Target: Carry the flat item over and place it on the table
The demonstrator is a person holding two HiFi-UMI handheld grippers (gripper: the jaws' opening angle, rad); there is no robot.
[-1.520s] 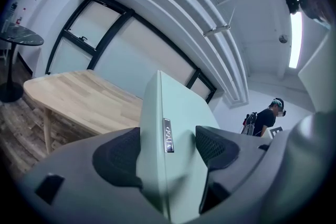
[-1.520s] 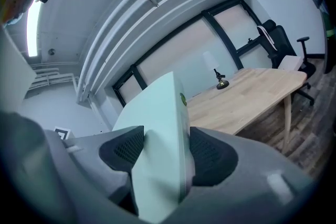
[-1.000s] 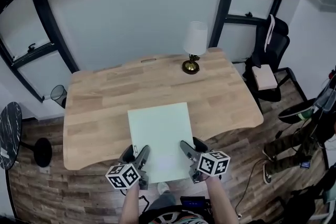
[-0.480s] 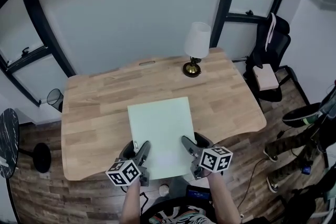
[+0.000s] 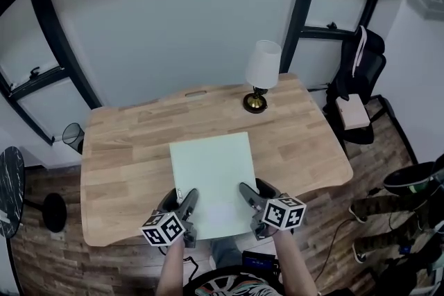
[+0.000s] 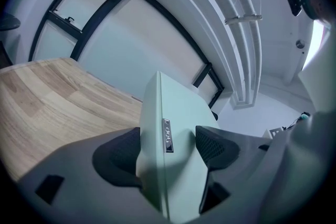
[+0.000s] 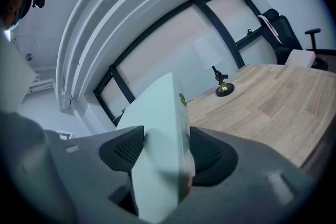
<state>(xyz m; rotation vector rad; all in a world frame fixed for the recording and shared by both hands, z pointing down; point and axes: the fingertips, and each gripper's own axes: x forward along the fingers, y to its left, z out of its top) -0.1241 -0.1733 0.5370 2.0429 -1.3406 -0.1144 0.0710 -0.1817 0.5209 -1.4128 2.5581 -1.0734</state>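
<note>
A pale green flat board (image 5: 213, 173) hangs over the near half of the wooden table (image 5: 132, 149), its near edge past the table's front edge. My left gripper (image 5: 182, 208) is shut on the board's near left corner, and my right gripper (image 5: 251, 203) is shut on its near right corner. In the left gripper view the board (image 6: 176, 134) stands edge-on between both pads (image 6: 118, 157). The right gripper view shows the board (image 7: 157, 139) clamped the same way. Whether the board touches the table cannot be told.
A small lamp (image 5: 261, 73) with a white shade and brass base stands at the table's far right. A black office chair (image 5: 357, 73) with a box on it is right of the table. A wire bin (image 5: 73, 137) and a dark round stool (image 5: 10, 180) are at the left.
The board and both grippers have shifted a little farther over the table, and more of the board now lies above the wooden top. Both grips stay as before.
</note>
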